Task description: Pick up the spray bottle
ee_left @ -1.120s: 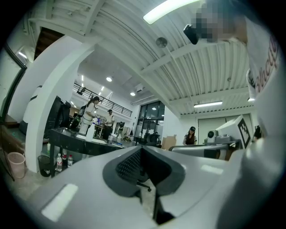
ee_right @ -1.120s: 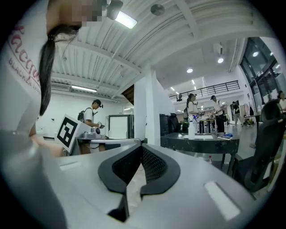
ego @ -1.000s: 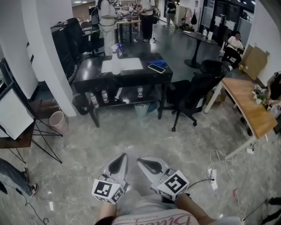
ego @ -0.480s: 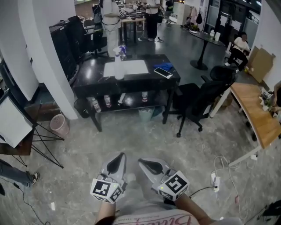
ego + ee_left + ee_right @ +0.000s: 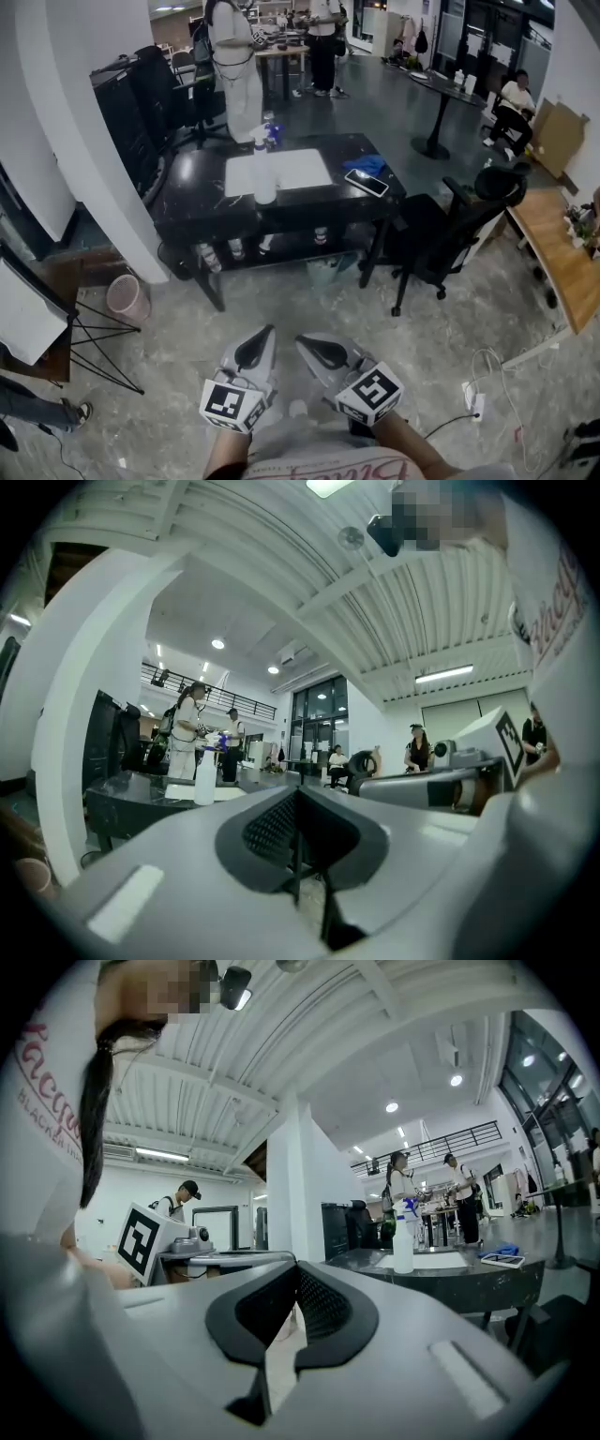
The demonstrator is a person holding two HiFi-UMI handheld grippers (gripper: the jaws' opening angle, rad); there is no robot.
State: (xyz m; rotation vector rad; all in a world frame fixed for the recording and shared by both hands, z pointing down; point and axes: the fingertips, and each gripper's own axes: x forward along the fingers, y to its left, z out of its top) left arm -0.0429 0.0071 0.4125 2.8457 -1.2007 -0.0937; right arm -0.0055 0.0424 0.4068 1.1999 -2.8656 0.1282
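Observation:
A white spray bottle [image 5: 264, 180] stands upright on a black table [image 5: 197, 202], beside a white sheet [image 5: 286, 172]. It shows small in the left gripper view [image 5: 204, 776] and in the right gripper view [image 5: 403, 1237]. My left gripper [image 5: 255, 352] and right gripper [image 5: 322, 353] sit side by side low in the head view, close to my body and well short of the table. Both point level toward the table. The left gripper [image 5: 298, 794] and the right gripper [image 5: 298, 1269] are shut, with nothing between the pads.
On the table lie a phone [image 5: 367, 183] and a blue cloth [image 5: 366, 165]. A black office chair [image 5: 441, 234] stands right of it and a pink bin [image 5: 125, 298] to its left. A wooden desk [image 5: 562, 248] and floor cables [image 5: 473, 398] are at right. People stand behind the table.
The table and bottle have come nearer and lower in the head view as I walk toward them. Both grippers travel with me, side by side and still shut.

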